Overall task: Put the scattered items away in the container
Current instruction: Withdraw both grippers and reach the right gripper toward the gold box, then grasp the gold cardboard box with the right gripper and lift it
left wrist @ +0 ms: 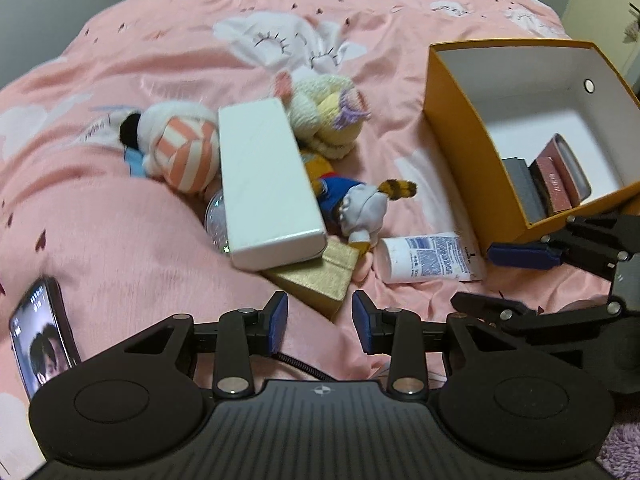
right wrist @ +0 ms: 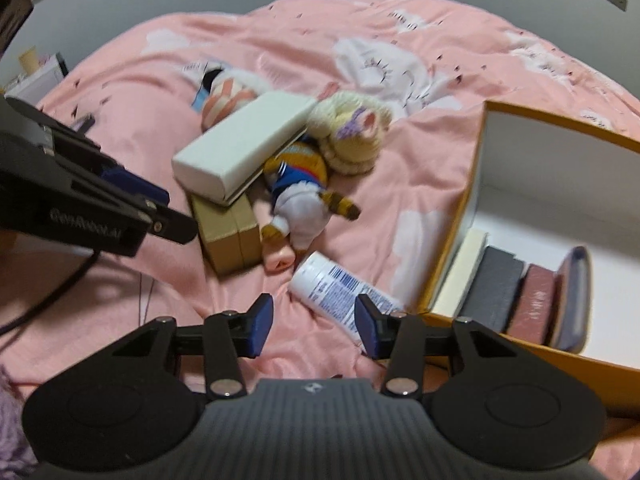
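My right hand-held gripper (right wrist: 315, 326), spread and empty, should straddle the lotion tube (right wrist: 342, 290) beside the orange box (right wrist: 452, 240) squarely.

Items scattered on a bed (left wrist: 120, 240), left of a box (left wrist: 452, 128).
A case (left wrist: 268, 176) is stacked on toys (left wrist: 176, 152); a tube (left wrist: 428, 258) is laid beside the box.

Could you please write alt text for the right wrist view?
The open right gripper hovers over a pink bedspread, near a white plastic tube lying beside an orange cardboard box. Behind lie plush toys and a long white box.
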Demonstrator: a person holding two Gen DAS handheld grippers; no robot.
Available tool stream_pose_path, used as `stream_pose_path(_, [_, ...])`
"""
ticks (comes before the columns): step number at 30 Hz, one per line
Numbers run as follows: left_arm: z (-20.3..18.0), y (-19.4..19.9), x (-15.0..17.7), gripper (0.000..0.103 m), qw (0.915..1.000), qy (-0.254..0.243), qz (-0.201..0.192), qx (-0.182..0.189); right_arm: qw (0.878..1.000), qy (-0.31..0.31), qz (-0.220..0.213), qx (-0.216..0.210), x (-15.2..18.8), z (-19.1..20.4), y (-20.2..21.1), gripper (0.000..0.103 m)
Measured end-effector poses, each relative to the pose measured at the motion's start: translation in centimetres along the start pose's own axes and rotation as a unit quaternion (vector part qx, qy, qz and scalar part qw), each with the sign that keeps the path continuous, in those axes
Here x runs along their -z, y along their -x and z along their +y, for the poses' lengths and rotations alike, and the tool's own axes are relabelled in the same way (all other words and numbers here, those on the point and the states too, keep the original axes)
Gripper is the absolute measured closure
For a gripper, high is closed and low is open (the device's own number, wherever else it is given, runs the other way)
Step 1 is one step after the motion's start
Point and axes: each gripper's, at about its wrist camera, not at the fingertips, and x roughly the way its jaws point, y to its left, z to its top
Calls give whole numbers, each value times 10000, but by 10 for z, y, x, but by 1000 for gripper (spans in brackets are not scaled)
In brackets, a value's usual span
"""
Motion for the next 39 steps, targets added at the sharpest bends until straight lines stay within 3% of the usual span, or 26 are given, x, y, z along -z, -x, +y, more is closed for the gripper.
stream_pose_path(2, [3, -2, 0, 61, 10000, 87, 14, 32, 9999, 37, 96, -36, 0, 1, -7, 55])
stream_pose_path(6, [8, -7, -3, 47, 9994, 266, 33, 233, 9996, 97, 175, -175, -3, 0, -15, 55])
stream_pose_path(22, [27, -7, -14, 47, 9988, 473, -101, -7, 9932, 619, 35, -980, -35, 17, -37, 55])
stream_pose_path(28, [37, -7, -21, 47, 9987, 472, -133, 111, 9893, 814, -59, -1212, -56, 30, -46, 54])
stream_pose_path(39, [39, -20, -34, 46, 9980, 443, -111, 443, 9890, 861, 204, -1187, -69, 35, -72, 49])
